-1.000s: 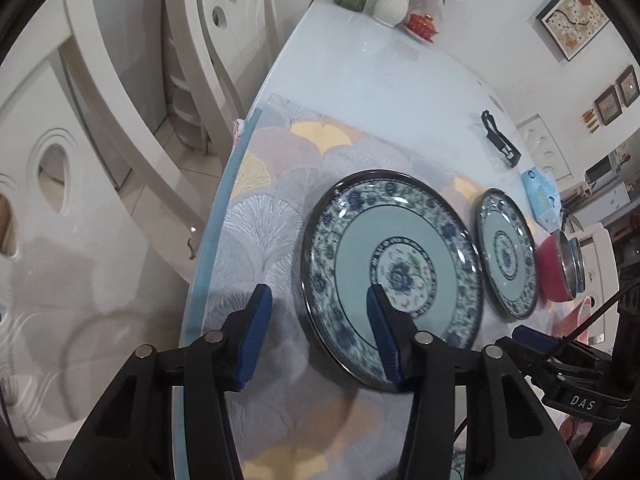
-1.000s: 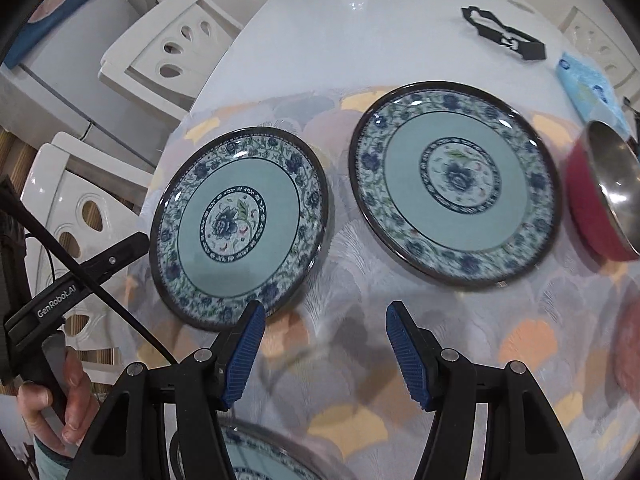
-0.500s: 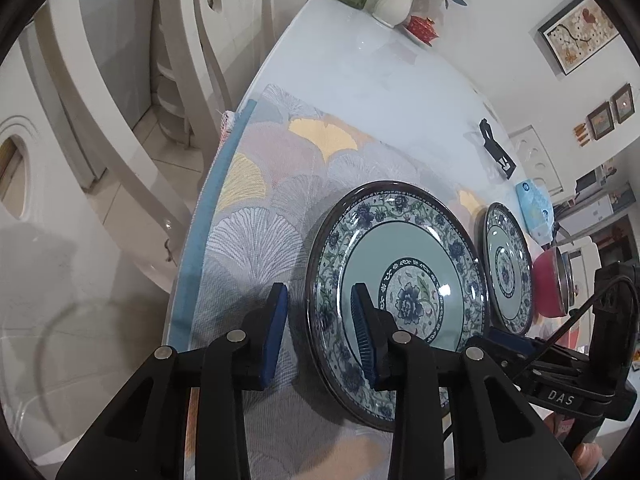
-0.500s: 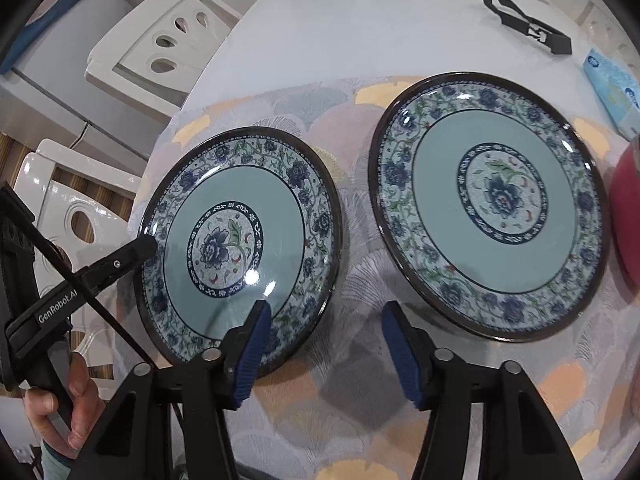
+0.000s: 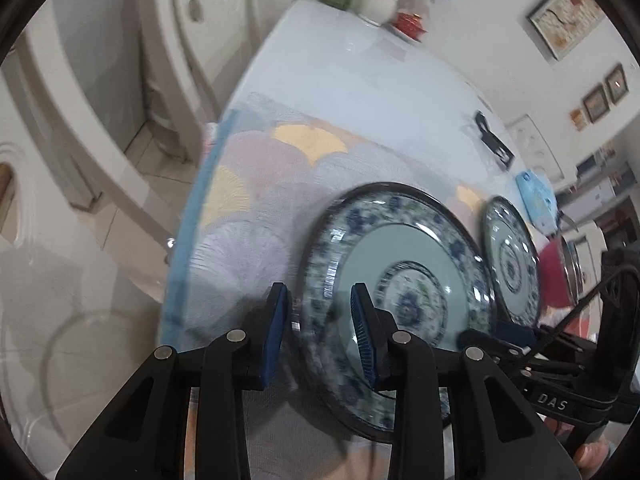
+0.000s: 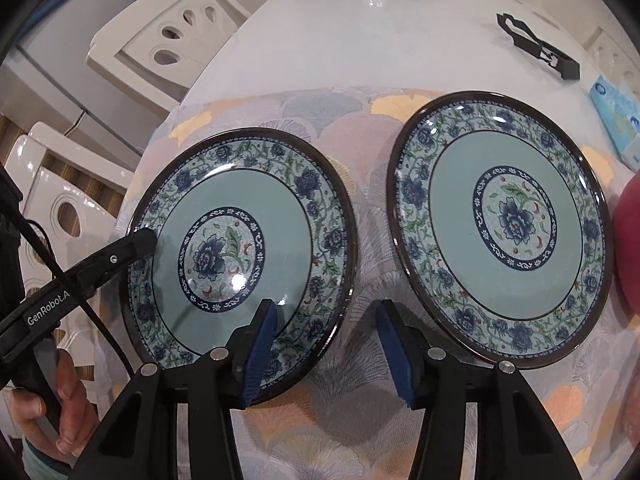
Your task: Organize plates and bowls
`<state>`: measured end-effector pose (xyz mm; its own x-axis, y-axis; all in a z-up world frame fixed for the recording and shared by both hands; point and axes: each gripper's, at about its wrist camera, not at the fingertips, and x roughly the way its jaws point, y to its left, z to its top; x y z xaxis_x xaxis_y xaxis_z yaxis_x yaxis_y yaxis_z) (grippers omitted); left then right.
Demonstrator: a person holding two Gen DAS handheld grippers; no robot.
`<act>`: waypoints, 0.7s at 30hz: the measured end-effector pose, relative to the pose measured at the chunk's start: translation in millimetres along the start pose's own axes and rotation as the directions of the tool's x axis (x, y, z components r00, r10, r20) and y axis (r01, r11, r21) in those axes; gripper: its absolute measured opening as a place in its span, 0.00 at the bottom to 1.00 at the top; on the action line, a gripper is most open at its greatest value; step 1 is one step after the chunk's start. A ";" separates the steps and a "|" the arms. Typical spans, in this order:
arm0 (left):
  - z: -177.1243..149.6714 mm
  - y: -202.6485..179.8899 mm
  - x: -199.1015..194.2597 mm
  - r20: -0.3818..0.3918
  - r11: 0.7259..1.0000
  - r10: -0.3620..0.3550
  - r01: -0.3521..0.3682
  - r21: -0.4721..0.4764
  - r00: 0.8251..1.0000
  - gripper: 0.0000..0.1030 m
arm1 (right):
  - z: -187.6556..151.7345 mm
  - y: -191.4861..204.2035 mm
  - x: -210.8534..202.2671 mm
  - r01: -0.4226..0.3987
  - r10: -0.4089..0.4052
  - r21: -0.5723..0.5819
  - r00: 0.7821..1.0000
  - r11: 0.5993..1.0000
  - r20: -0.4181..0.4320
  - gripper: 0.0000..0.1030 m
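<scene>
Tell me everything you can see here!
plates: two, teal with blue flowers, left plate and right plate side by side on cloth
red bowl: one, red, right of right plate
cloth: one, pastel fans, table's near end
table: one, white
black clip: one, beyond plates
packet: one, light blue, right side
vase: one, white, flowers, far end
chairs: several, white, left
left tongs: black, blue pads, gripping left plate's rim
right tongs: same, open, astride its near rim
hand: one, holding left tongs
</scene>
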<state>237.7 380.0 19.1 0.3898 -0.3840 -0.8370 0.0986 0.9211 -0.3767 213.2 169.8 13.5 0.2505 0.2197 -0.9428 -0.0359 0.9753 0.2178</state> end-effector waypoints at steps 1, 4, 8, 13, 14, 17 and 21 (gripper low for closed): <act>-1.1 -4.6 0.5 -0.001 1.000 0.015 -0.015 0.015 1.000 0.29 | 0.8 1.3 0.0 -0.005 0.005 -0.004 1.000 1.000 0.001 0.50; -5.4 -16.3 1.5 0.001 0.996 0.064 -0.064 0.063 0.998 0.28 | 1.9 8.2 -1.5 -0.016 0.016 -0.023 1.000 1.000 0.005 0.48; -8.1 -15.9 -2.0 0.000 0.997 0.048 -0.048 0.057 0.999 0.28 | 2.4 9.3 0.6 -0.006 0.006 -0.027 1.000 1.000 0.010 0.46; -10.3 -17.7 -17.6 0.031 0.998 0.030 -0.032 0.058 0.999 0.28 | -3.7 7.0 -13.4 -0.022 0.024 -0.060 0.999 0.998 0.047 0.40; -10.4 -19.2 -21.9 0.040 0.997 0.032 -0.035 0.062 0.999 0.28 | -4.7 7.5 -17.8 -0.029 0.033 -0.065 0.998 0.997 0.058 0.40; -11.3 -24.0 -35.2 0.069 0.997 0.028 -0.033 0.069 0.997 0.28 | -7.5 10.5 -34.1 -0.039 0.046 -0.081 0.995 0.996 0.092 0.40; -15.0 -30.9 -57.5 0.112 0.996 0.022 -0.031 0.078 0.993 0.28 | -12.8 16.0 -55.1 -0.036 0.051 -0.109 0.989 0.993 0.137 0.40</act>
<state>198.5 372.7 73.0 0.4919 -0.3541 -0.7954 0.1577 0.9347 -0.3187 186.4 173.6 65.7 0.3784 0.2644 -0.8871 -0.1502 0.9632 0.2230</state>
